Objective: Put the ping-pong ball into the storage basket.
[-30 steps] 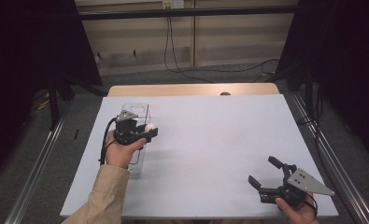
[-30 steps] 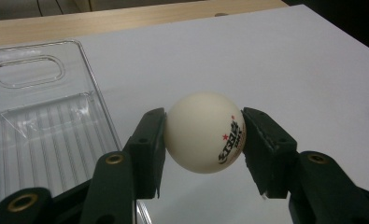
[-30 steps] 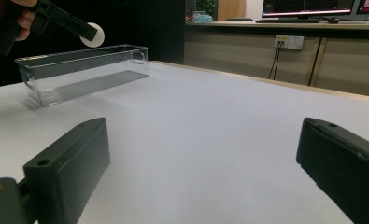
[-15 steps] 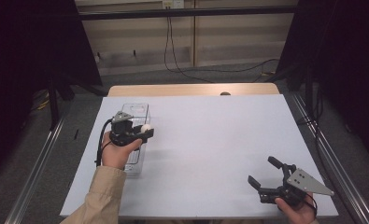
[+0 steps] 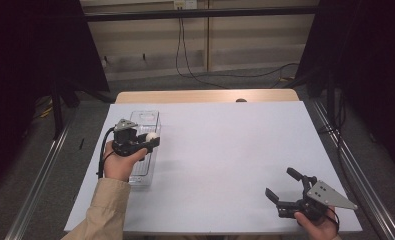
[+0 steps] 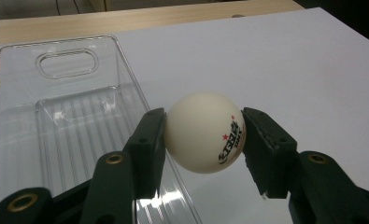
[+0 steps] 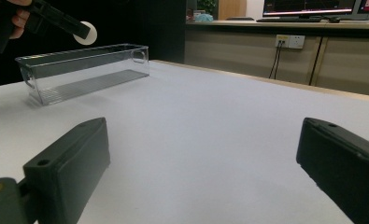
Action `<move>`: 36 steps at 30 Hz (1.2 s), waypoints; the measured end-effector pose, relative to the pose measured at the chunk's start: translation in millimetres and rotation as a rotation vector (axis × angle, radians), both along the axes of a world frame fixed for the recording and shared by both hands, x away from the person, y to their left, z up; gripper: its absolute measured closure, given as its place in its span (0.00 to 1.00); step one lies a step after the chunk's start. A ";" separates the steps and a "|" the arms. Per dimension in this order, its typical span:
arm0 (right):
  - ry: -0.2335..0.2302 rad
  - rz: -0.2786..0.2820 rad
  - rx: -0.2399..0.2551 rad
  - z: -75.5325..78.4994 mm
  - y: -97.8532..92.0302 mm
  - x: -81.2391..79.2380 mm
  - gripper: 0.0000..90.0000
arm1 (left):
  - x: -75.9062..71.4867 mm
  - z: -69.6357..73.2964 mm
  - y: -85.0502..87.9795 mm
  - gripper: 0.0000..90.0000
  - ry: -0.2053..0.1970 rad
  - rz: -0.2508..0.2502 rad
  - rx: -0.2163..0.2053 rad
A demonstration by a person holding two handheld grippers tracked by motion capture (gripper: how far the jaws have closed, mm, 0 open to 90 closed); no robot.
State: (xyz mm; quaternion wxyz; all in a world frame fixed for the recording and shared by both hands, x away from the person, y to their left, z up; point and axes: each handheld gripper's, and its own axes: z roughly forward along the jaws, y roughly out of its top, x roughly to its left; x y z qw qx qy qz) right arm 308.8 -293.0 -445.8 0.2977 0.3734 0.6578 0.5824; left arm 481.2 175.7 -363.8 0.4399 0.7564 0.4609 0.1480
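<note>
Left tongs (image 6: 203, 133): pinching ball (image 6: 204, 131) by the bin's (image 5: 144, 150) edge; release may miss, seemingly.
Right tongs (image 5: 290, 186): spread, idle.

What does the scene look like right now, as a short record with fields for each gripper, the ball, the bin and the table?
left gripper: shut on the white ball, held by a hand over the bin's right edge
white ball: clamped between the two jaws, red stars and print facing right
clear plastic bin: empty, long, ribbed floor, handle cutout at the far end
right gripper: open, nothing between the jaws, low over the table's near right corner
table: white top, wooden strip at far edge
</note>
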 end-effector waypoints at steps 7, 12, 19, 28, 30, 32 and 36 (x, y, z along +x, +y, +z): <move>0.001 0.003 -0.003 -0.1 -0.6 -0.1 0.03 | 0.2 0.2 4.5 0.57 -0.002 0.007 0.016; 0.004 -0.002 0.003 -0.2 0.1 -0.1 0.03 | 0.4 0.3 8.6 0.57 -0.004 0.015 0.025; 0.005 0.006 -0.003 -0.4 0.0 0.1 0.03 | 0.7 -0.5 12.5 0.57 -0.001 0.020 0.025; 0.002 0.001 -0.001 -0.7 0.4 0.5 0.03 | 0.9 -3.9 17.3 0.57 -0.002 0.039 0.033; 0.003 0.000 0.001 -0.7 0.4 0.5 0.03 | 0.8 -4.7 17.9 0.57 0.001 0.045 0.030; 0.004 0.000 0.001 -0.8 0.4 0.4 0.03 | 0.9 -5.1 19.6 0.57 0.002 0.042 0.041; 0.003 0.000 0.000 -0.7 0.3 0.4 0.03 | 0.6 -6.4 19.8 0.57 0.000 0.048 0.043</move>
